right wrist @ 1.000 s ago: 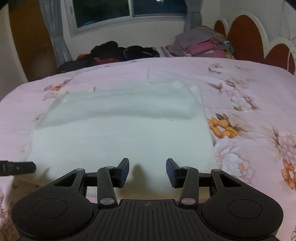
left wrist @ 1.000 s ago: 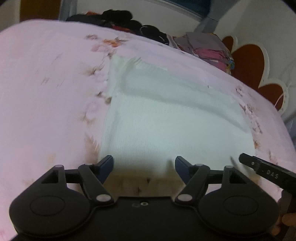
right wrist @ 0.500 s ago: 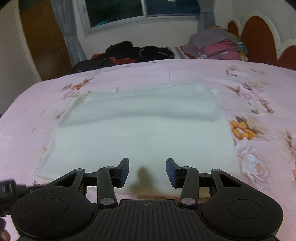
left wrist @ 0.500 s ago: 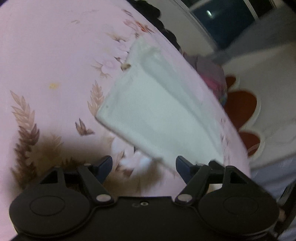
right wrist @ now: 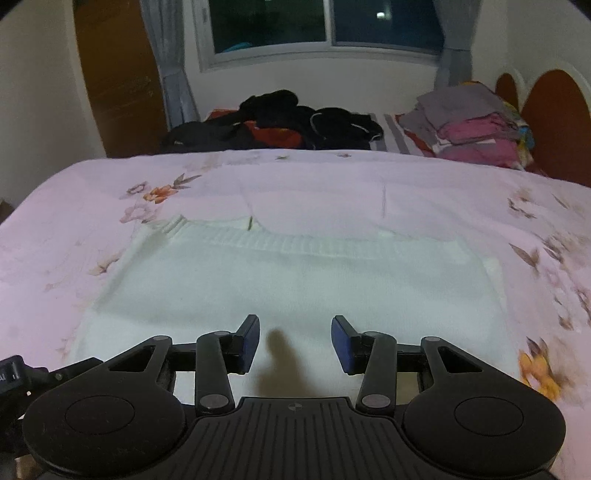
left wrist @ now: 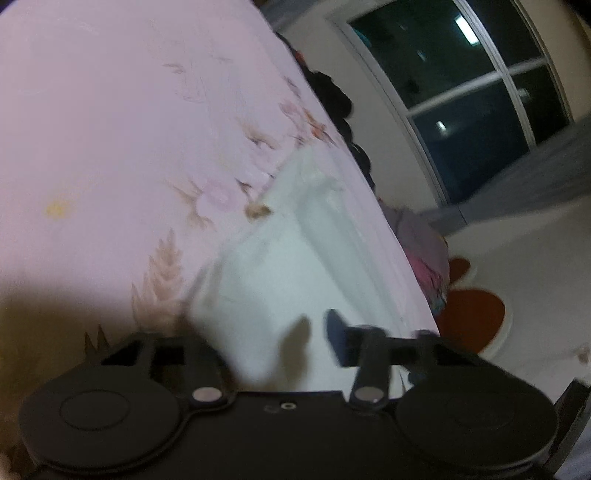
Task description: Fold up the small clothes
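A white knitted garment (right wrist: 295, 280) lies flat on the pink floral bedsheet (right wrist: 74, 221), its ribbed band at the far edge. My right gripper (right wrist: 294, 343) is open and empty, just above the garment's near edge. In the left wrist view the same garment (left wrist: 291, 266) runs diagonally. My left gripper (left wrist: 273, 347) is open at the garment's near left corner. That corner lies over the left finger and hides it. The right fingertip (left wrist: 334, 332) shows over the cloth. The left gripper's body also shows in the right wrist view (right wrist: 22, 373).
A heap of dark clothes (right wrist: 280, 122) lies at the far side of the bed. A stack of folded grey and pink clothes (right wrist: 472, 125) sits at the far right by the red headboard (right wrist: 554, 122). A window (right wrist: 325, 22) is behind.
The left gripper has tilted and moved in to the garment's near left corner, which now covers its left finger. The right gripper has drawn back and risen a little.
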